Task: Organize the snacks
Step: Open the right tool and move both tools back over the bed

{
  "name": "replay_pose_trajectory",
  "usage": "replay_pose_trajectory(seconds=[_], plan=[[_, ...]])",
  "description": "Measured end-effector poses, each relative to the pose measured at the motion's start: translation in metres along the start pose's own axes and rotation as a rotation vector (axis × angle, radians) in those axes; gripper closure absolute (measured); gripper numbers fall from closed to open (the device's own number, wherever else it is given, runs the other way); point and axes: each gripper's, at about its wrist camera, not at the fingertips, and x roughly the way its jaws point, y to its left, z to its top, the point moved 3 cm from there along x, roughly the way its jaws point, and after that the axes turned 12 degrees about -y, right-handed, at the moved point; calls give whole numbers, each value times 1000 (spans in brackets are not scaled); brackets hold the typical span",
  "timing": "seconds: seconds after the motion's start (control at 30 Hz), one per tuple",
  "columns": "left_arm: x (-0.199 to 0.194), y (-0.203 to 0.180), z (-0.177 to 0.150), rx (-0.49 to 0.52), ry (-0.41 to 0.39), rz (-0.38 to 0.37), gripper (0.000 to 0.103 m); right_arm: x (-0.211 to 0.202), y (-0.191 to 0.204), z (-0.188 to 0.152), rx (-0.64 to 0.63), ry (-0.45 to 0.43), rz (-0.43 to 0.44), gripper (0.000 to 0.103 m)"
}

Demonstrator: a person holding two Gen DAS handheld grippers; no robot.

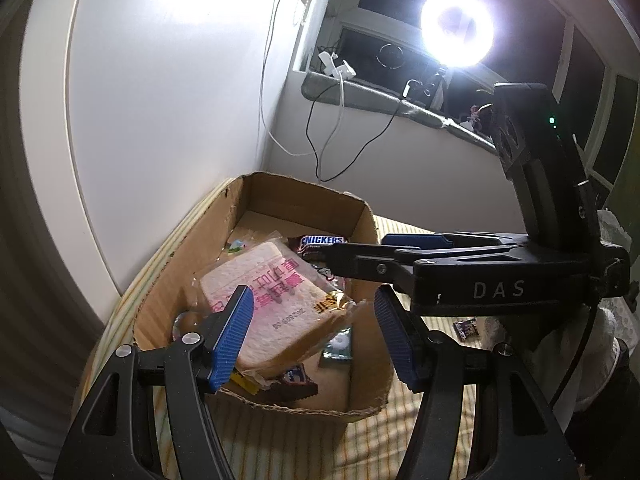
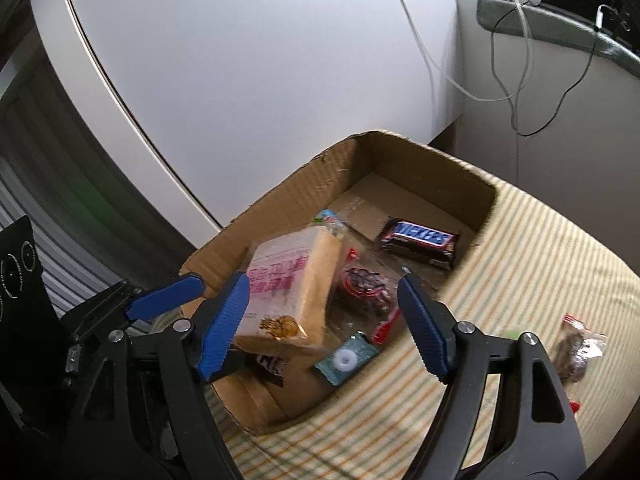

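An open cardboard box (image 1: 304,186) (image 2: 432,152) stands on a striped cloth. In it lie a wrapped slab of sliced bread (image 1: 272,300) (image 2: 288,292), a Snickers bar (image 1: 322,241) (image 2: 418,240), a clear red-edged packet of dark snacks (image 2: 364,284), a teal packet (image 1: 340,346) (image 2: 346,358) and a dark wrapper (image 1: 296,380). My left gripper (image 1: 314,338) hangs open over the box's near corner, one pad above the bread, the other outside the wall. My right gripper (image 2: 324,324) (image 1: 332,256) is open above the box with nothing between its pads.
On the cloth outside the box lie a clear snack packet (image 2: 576,352) and a small purple packet (image 1: 466,328). A white panel (image 1: 160,120) rises behind the box. Cables (image 1: 320,140) hang from a windowsill (image 1: 360,96) beside a glaring ring lamp (image 1: 456,24).
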Motion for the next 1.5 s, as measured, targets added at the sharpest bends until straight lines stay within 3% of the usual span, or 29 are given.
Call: replay_pose_trajectory(seconds=[0.53,0.8,1.13,1.4,1.5], plan=[[-13,-40,-1,41,-48,-63,41,-69,-52,-11,-6,-109,-190,24],[-2,-72,-10,81,-14,-113,41,-106,-95,-29,20,-155,-286,19],[29,-113,-31,103,77,-187,41,-126,-155,-77,80,-76,-331,19],[52,-143,-48,136,160,-254,44,-125,-180,-109,79,9,-317,48],[61,-156,-56,170,204,-285,46,-122,-184,-116,71,33,-308,49]])
